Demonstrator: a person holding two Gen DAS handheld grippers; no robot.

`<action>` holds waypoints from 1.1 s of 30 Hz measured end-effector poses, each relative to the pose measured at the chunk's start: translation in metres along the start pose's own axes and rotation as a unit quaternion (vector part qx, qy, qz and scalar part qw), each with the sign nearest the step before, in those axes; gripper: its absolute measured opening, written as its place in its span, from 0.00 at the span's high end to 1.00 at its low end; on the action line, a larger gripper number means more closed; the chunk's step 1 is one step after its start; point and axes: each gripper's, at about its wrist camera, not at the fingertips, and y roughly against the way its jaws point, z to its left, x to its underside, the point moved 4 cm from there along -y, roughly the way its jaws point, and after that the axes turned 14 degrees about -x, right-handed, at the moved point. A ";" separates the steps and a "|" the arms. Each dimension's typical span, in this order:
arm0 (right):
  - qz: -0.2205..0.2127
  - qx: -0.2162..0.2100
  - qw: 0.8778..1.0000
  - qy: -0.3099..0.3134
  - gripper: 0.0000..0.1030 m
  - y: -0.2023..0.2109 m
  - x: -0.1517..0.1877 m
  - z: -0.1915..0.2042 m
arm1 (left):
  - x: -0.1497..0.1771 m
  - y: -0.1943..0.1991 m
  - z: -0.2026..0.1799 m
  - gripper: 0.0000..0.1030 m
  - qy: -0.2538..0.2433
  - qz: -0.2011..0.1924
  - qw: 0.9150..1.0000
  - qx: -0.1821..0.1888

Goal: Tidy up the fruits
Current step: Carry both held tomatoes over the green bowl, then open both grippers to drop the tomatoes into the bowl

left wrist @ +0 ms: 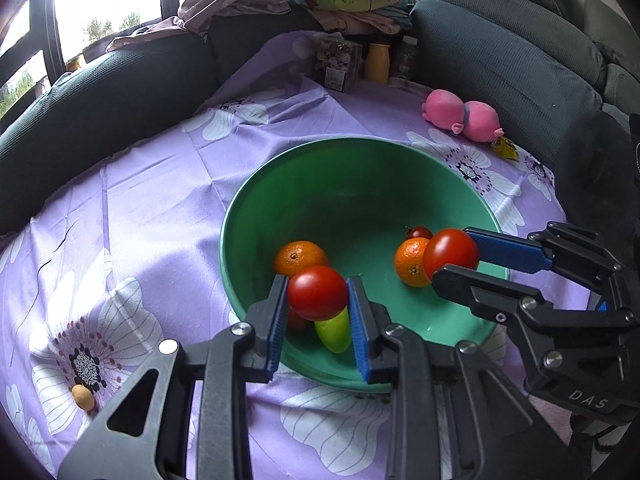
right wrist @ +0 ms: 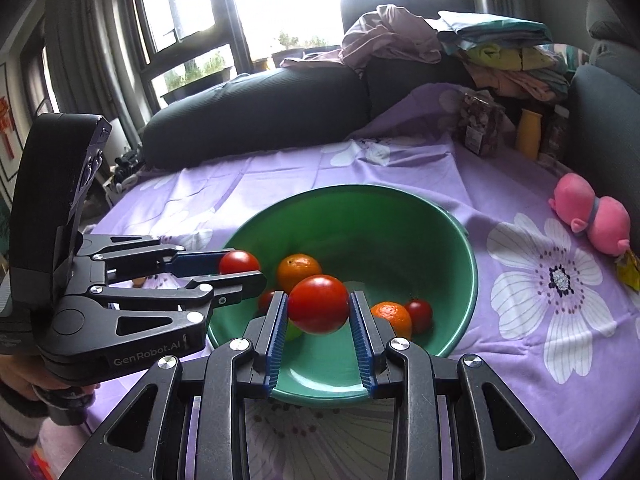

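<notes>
Both grippers, left (left wrist: 318, 294) and right (right wrist: 319, 305), pinch tomatoes over the green bowl (left wrist: 256, 184) (several fruits already inside); release remains.

Two markings can be read. In the left wrist view, the pale letters "DAS" stand on the black body of the right gripper (left wrist: 456, 258), low on its housing at about four o'clock in the picture. In the right wrist view, "GenRobot.AI" stands in pale print along the lower edge of the black body of the left gripper (right wrist: 240, 270), at about eight o'clock. The clear box (right wrist: 478, 126) at about one o'clock carries a white label, but its print is too small to read. At the nine o'clock edge hangs a red sign (right wrist: 6, 130), which cannot be made out.
</notes>
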 end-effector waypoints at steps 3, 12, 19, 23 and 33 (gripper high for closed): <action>0.005 0.002 1.000 -0.001 0.68 -0.003 -0.001 -0.003 | -0.001 -0.006 -0.001 0.72 -0.007 0.007 1.000 -0.002; 0.019 0.019 1.000 -0.008 0.68 -0.011 -0.002 -0.013 | -0.003 -0.019 -0.004 0.72 -0.025 0.019 0.999 -0.008; 0.038 0.029 0.999 -0.008 0.68 -0.018 -0.004 -0.019 | -0.006 -0.026 -0.008 0.72 -0.039 0.025 0.999 -0.012; 0.048 0.031 0.998 -0.008 0.68 -0.021 -0.004 -0.020 | -0.007 -0.028 -0.010 0.72 -0.048 0.027 0.998 -0.014; 0.060 0.032 0.998 -0.001 0.68 -0.024 -0.005 -0.020 | -0.006 -0.035 -0.011 0.72 -0.062 0.039 0.997 -0.017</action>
